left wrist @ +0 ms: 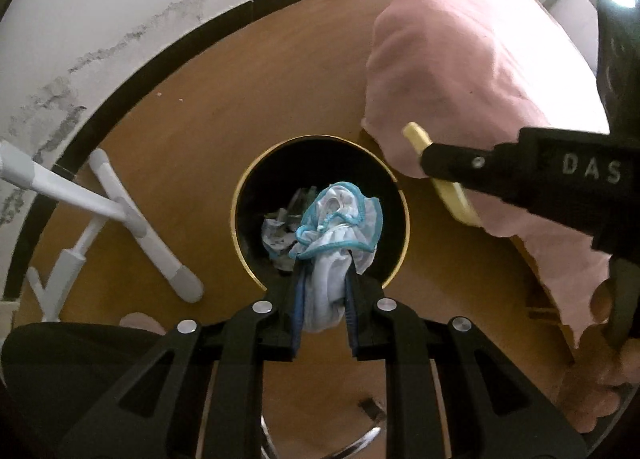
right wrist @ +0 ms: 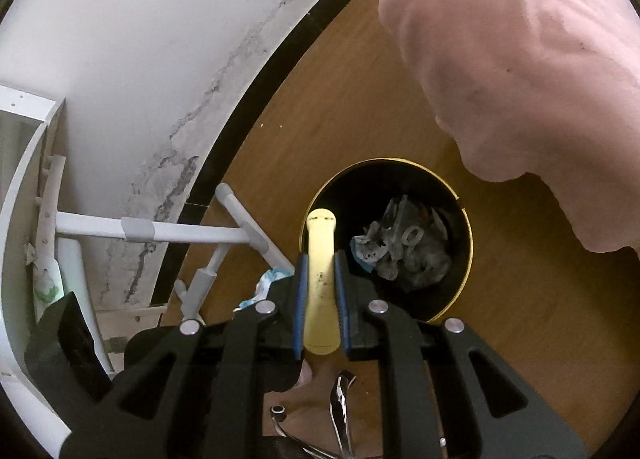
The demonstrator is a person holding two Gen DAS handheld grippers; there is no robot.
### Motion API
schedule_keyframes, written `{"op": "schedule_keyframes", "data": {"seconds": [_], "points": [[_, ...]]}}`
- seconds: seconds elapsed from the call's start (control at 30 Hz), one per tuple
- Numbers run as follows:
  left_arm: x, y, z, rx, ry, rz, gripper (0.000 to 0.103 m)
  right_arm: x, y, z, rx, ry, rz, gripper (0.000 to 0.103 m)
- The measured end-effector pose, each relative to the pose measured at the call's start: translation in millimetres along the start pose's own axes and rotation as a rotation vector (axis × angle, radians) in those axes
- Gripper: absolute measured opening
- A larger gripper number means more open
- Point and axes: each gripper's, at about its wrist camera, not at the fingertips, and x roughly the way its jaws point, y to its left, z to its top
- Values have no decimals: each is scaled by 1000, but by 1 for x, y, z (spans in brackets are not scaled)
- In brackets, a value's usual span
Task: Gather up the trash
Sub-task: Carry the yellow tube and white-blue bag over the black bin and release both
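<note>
The left gripper [left wrist: 324,279] clenches a crumpled mask [left wrist: 336,219] above the bin [left wrist: 320,141]; the right gripper [right wrist: 320,279] grasps a yellow stick [right wrist: 320,259] beside it.

The only writing I can make out is the pale capital letters "DAS" on the black body of the right gripper [left wrist: 424,157], seen from the left wrist camera where it reaches in from the right; the word runs off the edge, so whether more letters follow I cannot tell. In the right wrist view nothing is readable.
</note>
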Motion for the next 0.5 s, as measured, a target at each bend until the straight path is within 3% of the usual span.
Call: {"op": "schedule_keyframes", "data": {"seconds": [0.07, 0.1, 0.13, 0.2, 0.33, 0.43, 0.5], "points": [[-2, -1, -1, -11, -26, 14, 36, 0, 1, 3, -9, -4, -8, 16], [-4, -1, 0, -21, -50, 12, 66, -1, 1, 2, -10, -5, -16, 28], [-6, -2, 0, -30, -81, 13, 92, -3, 1, 2, -2, -7, -28, 61], [-12, -8, 1, -32, -132, 27, 94, -11, 0, 3, 15, -34, -45, 91], [-17, -27, 1, 39, -135, 42, 94, -50, 1, 9, 14, -156, -126, 91], [-38, -54, -3, 104, -181, -3, 94, -119, 6, 10, 23, -399, -274, 91], [-77, -77, -6, 160, -272, -74, 94, -184, 19, -3, 14, -665, -380, 97]]}}
